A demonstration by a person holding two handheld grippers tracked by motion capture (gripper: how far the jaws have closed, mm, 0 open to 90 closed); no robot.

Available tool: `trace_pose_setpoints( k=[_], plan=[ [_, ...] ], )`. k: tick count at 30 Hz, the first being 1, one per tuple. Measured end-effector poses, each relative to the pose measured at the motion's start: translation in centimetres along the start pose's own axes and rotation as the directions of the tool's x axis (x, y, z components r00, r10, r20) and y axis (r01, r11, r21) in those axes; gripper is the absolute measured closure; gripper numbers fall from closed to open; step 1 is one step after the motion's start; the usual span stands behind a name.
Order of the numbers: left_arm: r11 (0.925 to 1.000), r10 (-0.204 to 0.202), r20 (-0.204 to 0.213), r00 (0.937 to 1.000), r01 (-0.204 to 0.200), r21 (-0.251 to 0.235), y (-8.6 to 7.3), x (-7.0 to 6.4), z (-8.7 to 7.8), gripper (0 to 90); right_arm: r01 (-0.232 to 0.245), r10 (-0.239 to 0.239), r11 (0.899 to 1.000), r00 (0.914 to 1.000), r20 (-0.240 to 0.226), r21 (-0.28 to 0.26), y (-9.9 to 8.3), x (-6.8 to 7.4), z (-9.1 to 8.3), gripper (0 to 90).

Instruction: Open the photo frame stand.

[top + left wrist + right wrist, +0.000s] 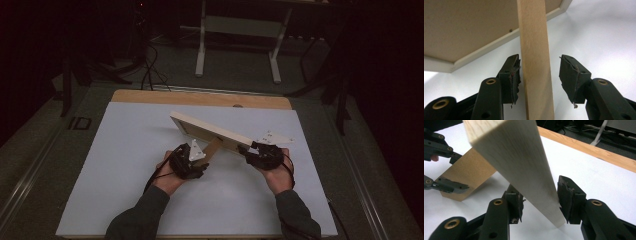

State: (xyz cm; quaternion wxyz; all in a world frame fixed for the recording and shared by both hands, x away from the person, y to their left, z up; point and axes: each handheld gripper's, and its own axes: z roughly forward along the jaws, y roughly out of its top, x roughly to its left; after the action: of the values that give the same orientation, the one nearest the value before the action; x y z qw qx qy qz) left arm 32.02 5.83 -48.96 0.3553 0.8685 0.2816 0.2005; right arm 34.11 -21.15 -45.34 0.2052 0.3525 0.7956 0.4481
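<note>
Holding the pale wooden picture frame (210,131) by its stiff, light rim, my right tool (539,195) seems clamped; my left tool (540,72) gapes around its brown fibreboard stand (535,62).

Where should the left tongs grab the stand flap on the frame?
Near the free lower end of the flap, pads on its two broad faces, coming from below along its length. It is a thin flat strip hanging off the frame back; the open left tongs already straddle it.
</note>
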Motion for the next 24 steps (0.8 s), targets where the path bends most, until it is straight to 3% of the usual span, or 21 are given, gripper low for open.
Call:
trace_pose_setpoints(
  k=[3, 10, 16, 24],
  plan=[
    [1.0, -0.006, -0.006, 1.0, 0.006, 0.0, -0.4, 0.1, -0.2, 49.1, -0.005, 0.005, 1.0, 1.0, -0.002, -0.002, -0.1, -0.1, 0.0, 56.1],
    [0.998, -0.062, 0.009, 0.998, 0.062, -0.014, -1.4, 0.6, -1.1, 46.8, -0.013, 0.013, 1.0, 0.9999, 0.006, 0.005, -0.7, -0.3, -0.2, 54.4],
    [0.9965, -0.077, 0.012, 0.9969, 0.078, -0.031, -1.3, 0.8, -1.5, 46.6, -0.032, 0.032, 0.999, 0.9995, 0.002, 0.001, -1.1, -0.4, -0.4, 54.1],
    [0.9893, -0.137, 0.031, 0.9901, 0.138, -0.048, -1.1, 0.8, -2.2, 46.2, -0.041, 0.042, 0.999, 0.9991, -0.012, 0.008, -1.7, -0.5, -0.6, 53.5]
  ],
)
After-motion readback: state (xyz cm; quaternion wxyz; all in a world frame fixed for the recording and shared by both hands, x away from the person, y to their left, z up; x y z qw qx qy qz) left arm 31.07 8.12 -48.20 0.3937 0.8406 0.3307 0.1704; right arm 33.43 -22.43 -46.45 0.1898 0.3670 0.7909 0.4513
